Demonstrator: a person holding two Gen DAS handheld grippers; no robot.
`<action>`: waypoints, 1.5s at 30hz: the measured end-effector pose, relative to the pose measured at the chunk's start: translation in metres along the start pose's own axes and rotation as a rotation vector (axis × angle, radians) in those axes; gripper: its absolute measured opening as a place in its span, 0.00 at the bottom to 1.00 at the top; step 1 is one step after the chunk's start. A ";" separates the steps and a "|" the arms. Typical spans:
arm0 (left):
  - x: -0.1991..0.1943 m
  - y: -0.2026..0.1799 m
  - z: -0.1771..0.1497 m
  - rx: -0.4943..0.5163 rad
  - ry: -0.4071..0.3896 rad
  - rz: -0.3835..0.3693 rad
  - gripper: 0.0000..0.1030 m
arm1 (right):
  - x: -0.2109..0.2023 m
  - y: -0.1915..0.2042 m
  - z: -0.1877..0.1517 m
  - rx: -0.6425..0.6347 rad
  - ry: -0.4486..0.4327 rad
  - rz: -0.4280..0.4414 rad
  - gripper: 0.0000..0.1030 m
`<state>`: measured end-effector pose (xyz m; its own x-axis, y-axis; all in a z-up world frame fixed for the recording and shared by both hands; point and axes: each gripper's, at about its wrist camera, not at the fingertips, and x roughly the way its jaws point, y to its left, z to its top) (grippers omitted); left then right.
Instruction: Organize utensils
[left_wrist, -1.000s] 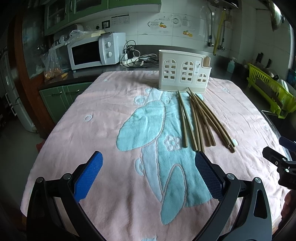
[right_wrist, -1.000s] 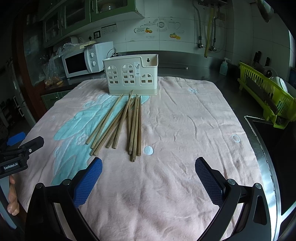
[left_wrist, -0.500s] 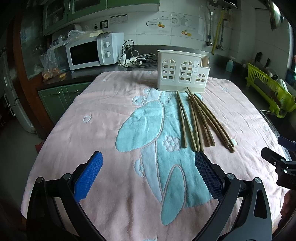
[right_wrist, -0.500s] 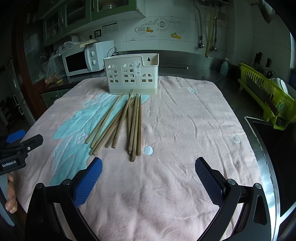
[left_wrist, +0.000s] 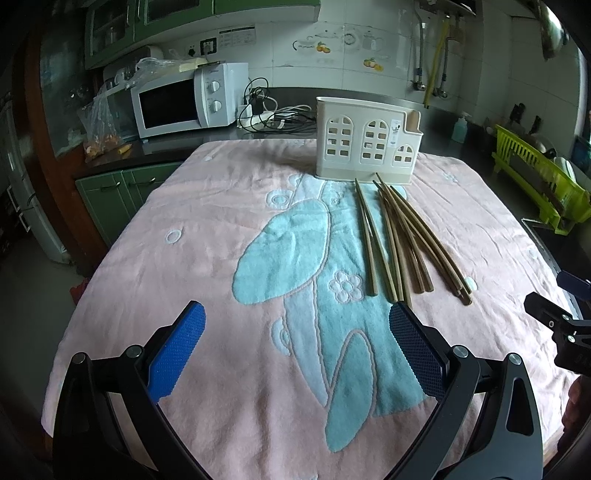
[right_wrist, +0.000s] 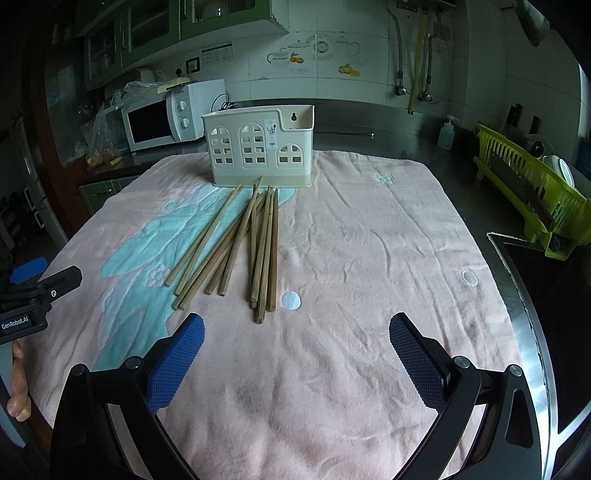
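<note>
Left tool (left_wrist: 295, 332): blue-padded fingers are standing wide apart, gripping nothing, hovering over the pink-and-teal towel (left_wrist: 207, 236) covering the tabletop.
Right tool (right_wrist: 295, 339): fingers are likewise spread apart and empty.
Brown wooden chopsticks (right_wrist: 240, 243): are lying loose on the towel, ahead of both tools, fanning out.
Cream plastic utensil holder with arched cut-outs (right_wrist: 258, 147): is standing upright just beyond the chopsticks' far tips.

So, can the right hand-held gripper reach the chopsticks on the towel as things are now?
Probably yes. The right hand-held gripper is open and empty, and the chopsticks lie loose on the pink towel just ahead of it, with only bare towel between. The utensil holder stands behind them, out of the path.
</note>
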<state>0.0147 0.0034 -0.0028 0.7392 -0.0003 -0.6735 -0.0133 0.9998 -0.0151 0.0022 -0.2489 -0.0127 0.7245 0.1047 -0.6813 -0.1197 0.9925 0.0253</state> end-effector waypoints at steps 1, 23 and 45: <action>0.000 0.000 0.000 0.000 0.000 0.000 0.95 | 0.001 0.000 0.000 -0.002 -0.001 -0.001 0.94; 0.034 -0.015 0.003 0.089 0.102 -0.064 0.94 | 0.017 -0.020 0.000 -0.049 0.021 -0.030 0.91; 0.099 -0.052 0.015 0.154 0.226 -0.126 0.51 | 0.041 -0.019 0.000 -0.052 0.073 0.023 0.79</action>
<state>0.0992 -0.0485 -0.0574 0.5598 -0.1114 -0.8211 0.1841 0.9829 -0.0078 0.0336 -0.2640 -0.0411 0.6700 0.1210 -0.7324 -0.1725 0.9850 0.0049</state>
